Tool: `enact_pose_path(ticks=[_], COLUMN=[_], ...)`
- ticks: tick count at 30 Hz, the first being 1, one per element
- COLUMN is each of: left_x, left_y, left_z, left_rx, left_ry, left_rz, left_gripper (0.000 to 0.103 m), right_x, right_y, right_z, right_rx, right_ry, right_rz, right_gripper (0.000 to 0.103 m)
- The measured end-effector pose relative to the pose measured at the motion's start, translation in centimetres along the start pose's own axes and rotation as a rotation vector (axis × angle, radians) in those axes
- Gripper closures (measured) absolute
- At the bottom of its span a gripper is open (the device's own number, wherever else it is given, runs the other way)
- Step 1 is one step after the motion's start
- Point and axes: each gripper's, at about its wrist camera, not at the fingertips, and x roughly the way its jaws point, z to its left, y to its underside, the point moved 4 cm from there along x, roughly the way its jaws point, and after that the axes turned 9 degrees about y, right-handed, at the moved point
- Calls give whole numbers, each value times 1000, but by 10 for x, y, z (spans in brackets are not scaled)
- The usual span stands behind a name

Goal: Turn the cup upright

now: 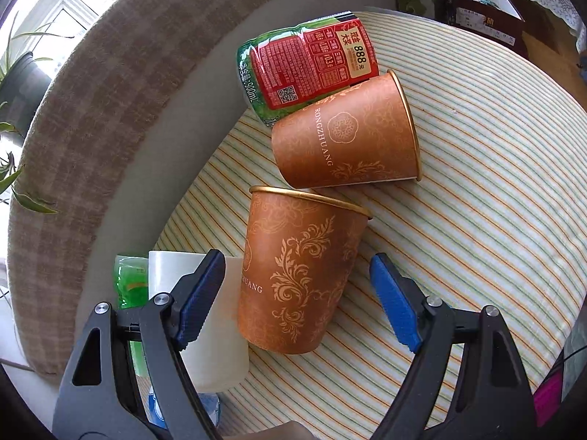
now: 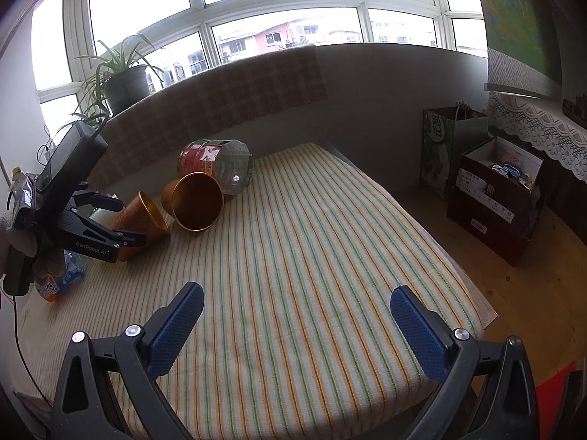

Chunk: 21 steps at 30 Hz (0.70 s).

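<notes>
Two orange paper cups with gold rims are on the striped cloth. The near cup (image 1: 297, 278) (image 2: 137, 220) sits between my left gripper's open blue pads (image 1: 298, 302); the pads are apart from its sides, and it leans. The far cup (image 1: 348, 132) (image 2: 194, 203) lies on its side, mouth toward the right wrist camera, against a red-and-green bottle (image 1: 308, 69) (image 2: 216, 168). My left gripper also shows at the left in the right wrist view (image 2: 113, 220). My right gripper (image 2: 297, 324) is open and empty over the cloth's near part.
A white cup (image 1: 205, 315) and green bottle (image 1: 128, 278) stand left of the near cup. A packet (image 2: 58, 282) lies at the table's left edge. A low padded wall (image 2: 227, 99) runs behind. Bags and boxes (image 2: 491, 198) stand on the floor right.
</notes>
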Motion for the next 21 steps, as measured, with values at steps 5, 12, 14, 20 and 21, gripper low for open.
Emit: enact_pose_path(ticks=[5, 12, 14, 20, 21], left_x=[12, 10, 5, -17, -21], left_y=[0, 1, 0, 13, 18], left_z=[0, 1, -1, -1, -1], left_rx=[23, 11, 2, -71, -89], left_ry=[-27, -37, -36, 2, 8], left_rz=[24, 1, -12, -60, -68], left_gripper=[33, 36, 36, 36, 36], right_x=[1, 0, 0, -4, -6], right_y=[1, 1, 1, 2, 3], right_z=[-2, -5, -5, 0, 1], right_rx=[10, 16, 18, 9, 6], right_ry=[-4, 5, 4, -7, -11], right_rz=[6, 3, 4, -2, -5], right_gripper=[0, 0, 0, 0, 0])
